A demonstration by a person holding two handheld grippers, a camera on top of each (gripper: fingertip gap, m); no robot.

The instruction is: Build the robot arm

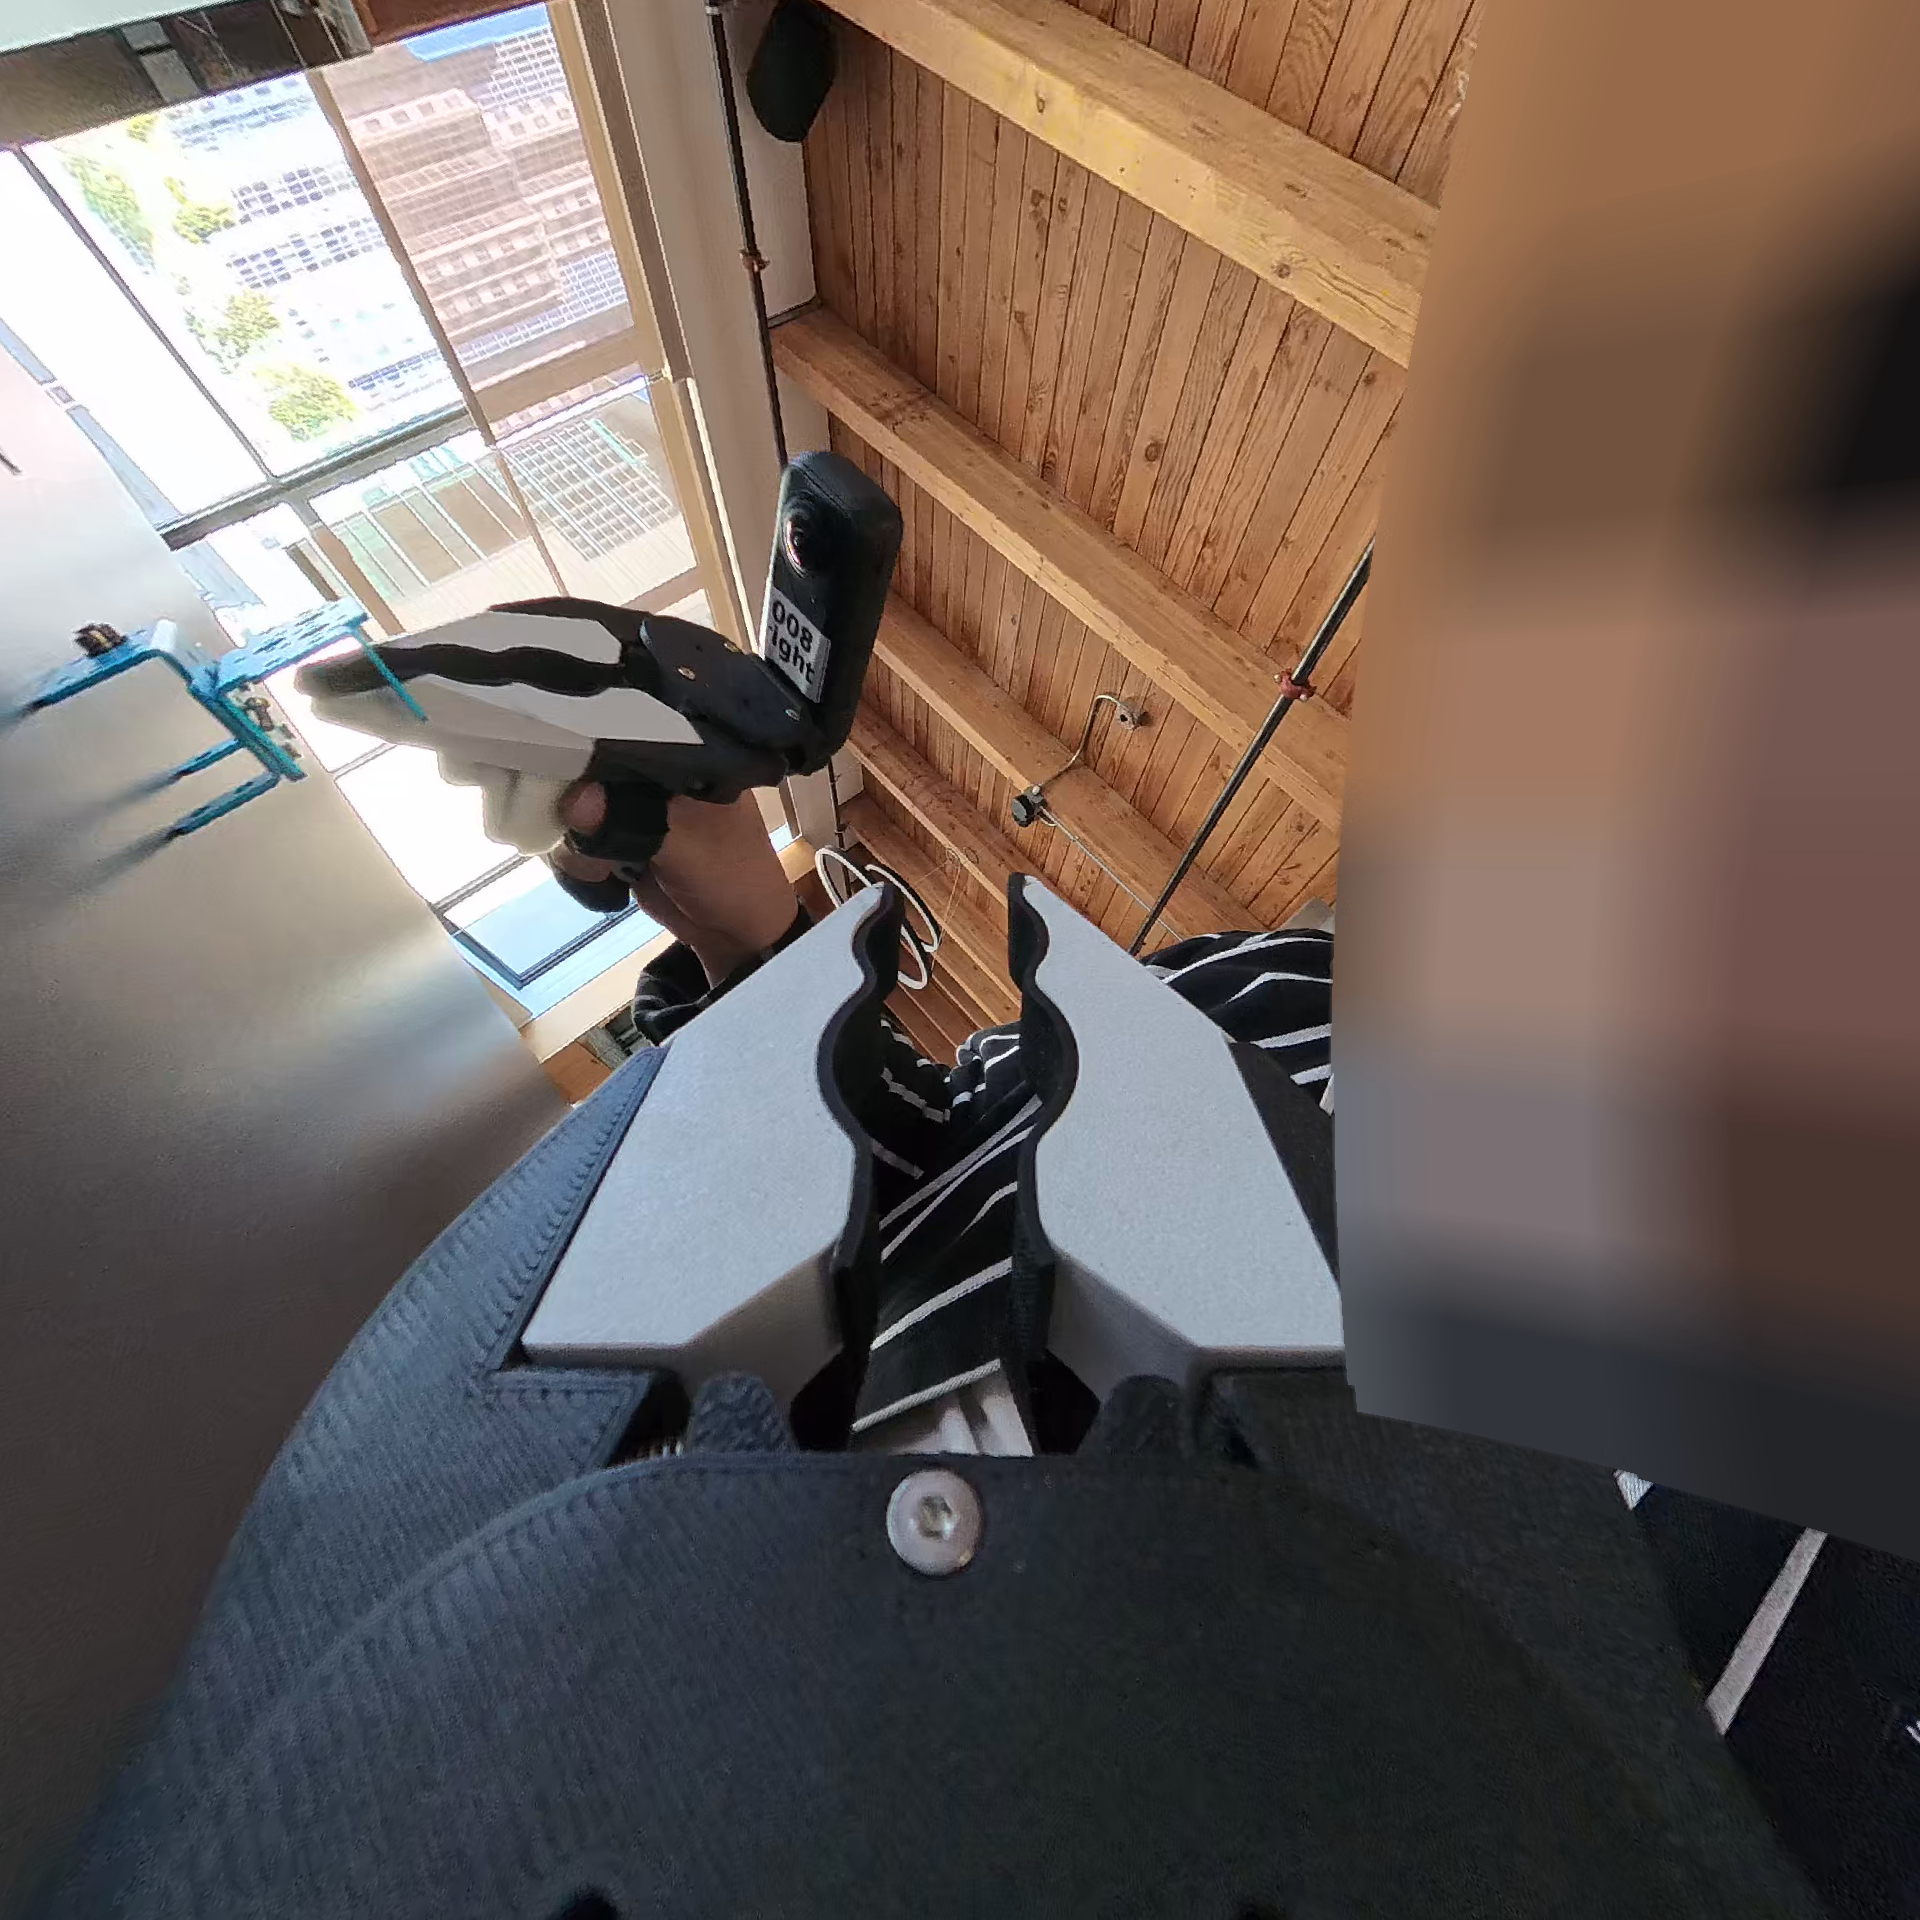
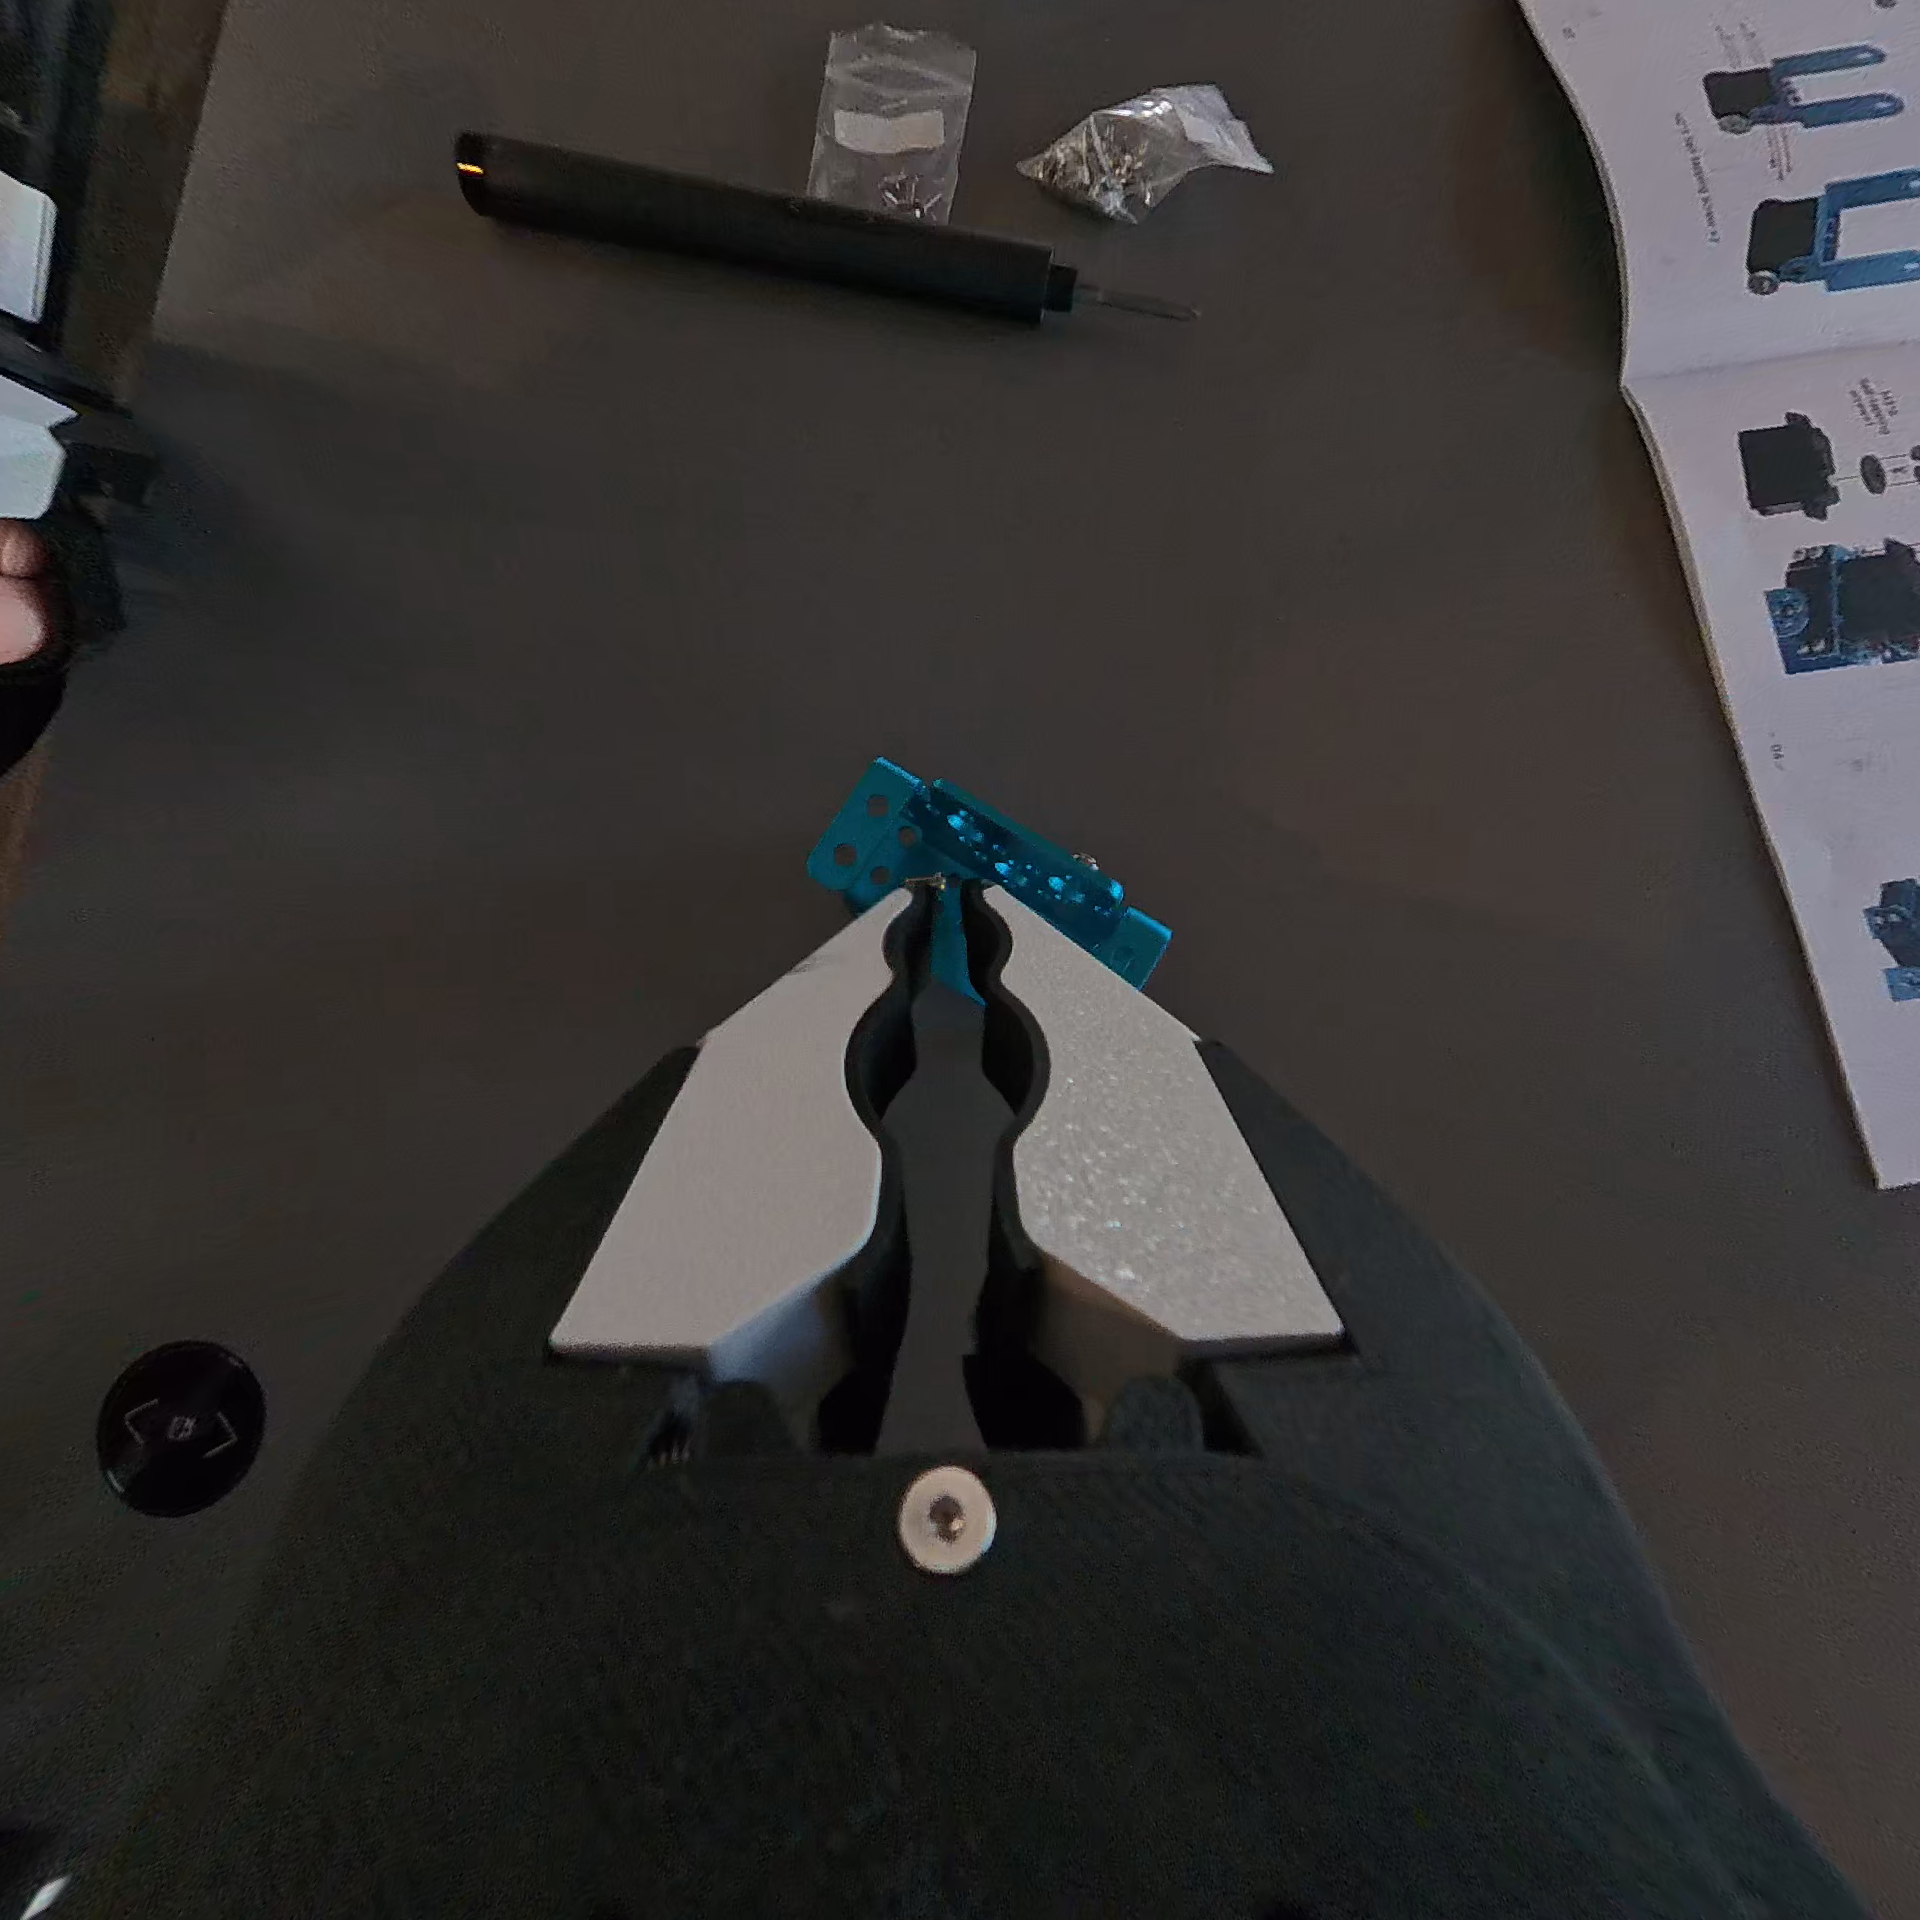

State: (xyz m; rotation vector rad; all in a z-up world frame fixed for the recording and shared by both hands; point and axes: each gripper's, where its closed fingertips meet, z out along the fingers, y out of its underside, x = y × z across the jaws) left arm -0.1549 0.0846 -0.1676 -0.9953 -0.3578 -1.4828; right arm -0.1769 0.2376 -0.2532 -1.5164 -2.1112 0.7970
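My right gripper is shut on a thin flange of a blue perforated metal bracket, just above the dark grey table. The left wrist view shows this gripper from the side, in a person's hand, with the blue bracket at its tips. My left gripper is open and empty. It is tilted up towards the person's striped sleeve and the wooden ceiling. Part of it shows at the left edge of the right wrist view.
A black electric screwdriver lies at the back of the table. Two clear bags of screws lie behind it. An open instruction booklet lies on the right. A black round disc sits near left. A large window is beyond. The grippers' ends are close to 20 centimeters from one another. Left tips and right tips are each some 20 centimeters from the black round disc.
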